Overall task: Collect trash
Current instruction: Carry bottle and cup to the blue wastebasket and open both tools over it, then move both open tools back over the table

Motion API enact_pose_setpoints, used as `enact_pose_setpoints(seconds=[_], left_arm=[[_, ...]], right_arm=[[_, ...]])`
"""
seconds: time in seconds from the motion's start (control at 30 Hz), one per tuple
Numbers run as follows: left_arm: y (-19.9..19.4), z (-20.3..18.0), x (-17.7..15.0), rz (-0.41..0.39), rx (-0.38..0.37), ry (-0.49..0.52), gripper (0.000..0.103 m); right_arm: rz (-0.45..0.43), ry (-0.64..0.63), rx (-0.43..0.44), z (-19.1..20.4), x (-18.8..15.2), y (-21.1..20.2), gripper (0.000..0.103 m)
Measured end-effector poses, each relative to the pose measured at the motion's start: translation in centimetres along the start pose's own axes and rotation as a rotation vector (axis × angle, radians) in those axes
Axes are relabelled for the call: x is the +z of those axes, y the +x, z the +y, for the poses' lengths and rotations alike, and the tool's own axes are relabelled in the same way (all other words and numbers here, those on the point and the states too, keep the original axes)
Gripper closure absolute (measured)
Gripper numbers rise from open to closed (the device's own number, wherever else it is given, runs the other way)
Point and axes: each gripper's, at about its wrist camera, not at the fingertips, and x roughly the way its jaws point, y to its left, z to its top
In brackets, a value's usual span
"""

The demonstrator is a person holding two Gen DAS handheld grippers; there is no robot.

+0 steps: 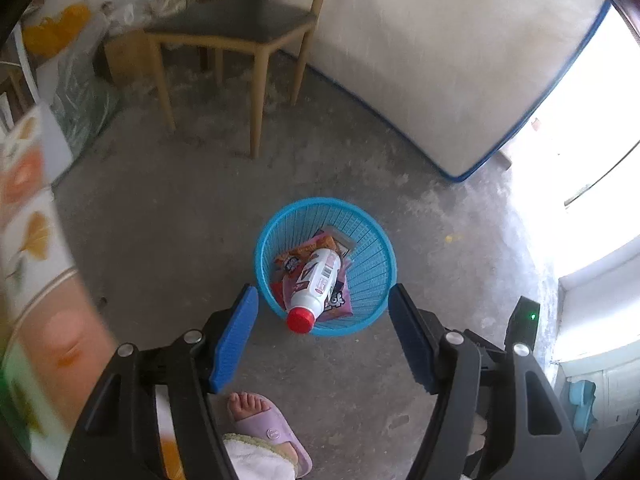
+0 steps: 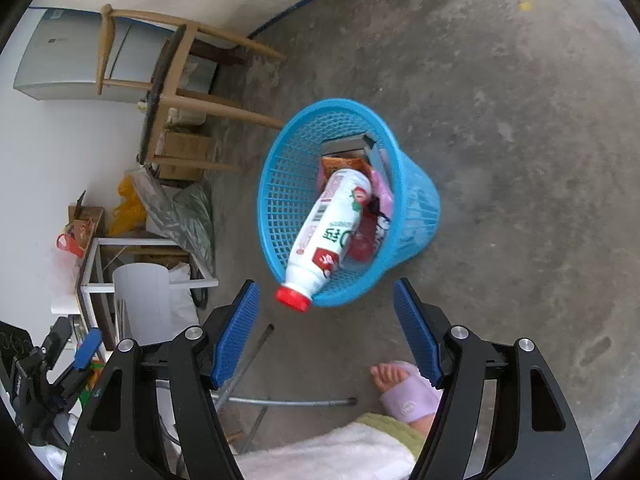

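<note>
in the left wrist view, a blurred patterned surface fills the far left edge, and behind it a wooden chair (image 1: 236, 36) with a dark seat stands on the concrete floor (image 1: 160, 220) beside a pale upright mattress with blue piping (image 1: 440, 60). the left gripper (image 1: 322, 304) hangs over the floor with its jaws spread wide and nothing between the blue pads. just beyond the pads stands the blue basket (image 1: 372, 240), upright on the floor, holding snack wrappers (image 1: 298, 258) and a white bottle (image 1: 316, 280) that leans with its red cap (image 1: 300, 319) poking over the near rim. a foot in a lilac slipper (image 1: 268, 424) shows low between the fingers. in the right wrist view, cluttered shelves and bags sit at the left, the same chair lies further in, and the right gripper (image 2: 326, 300) also has its jaws wide apart and empty, with the basket and bottle just ahead of them.
</note>
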Motion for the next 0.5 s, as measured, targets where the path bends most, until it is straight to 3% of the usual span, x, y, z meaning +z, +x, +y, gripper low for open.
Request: enact_pose_setpoints(seconds=[0.2, 0.33, 0.5], left_arm=[[-7.6, 2.3, -4.4, -0.103, -0.048, -0.024, 0.032], [-12.0, 5.6, -8.8, -0.157, -0.06, -0.123, 0.03], [-16.8, 9.8, -14.9, -0.251, -0.036, -0.223, 0.028]], right_arm=[[0.002, -0.057, 0.016, 0.4, -3.5, -3.5, 0.035], [0.05, -0.014, 0.115, 0.3, -6.5, -4.7, 0.031], [0.099, -0.121, 0.122, 4.3, -8.6, -5.3, 0.031]])
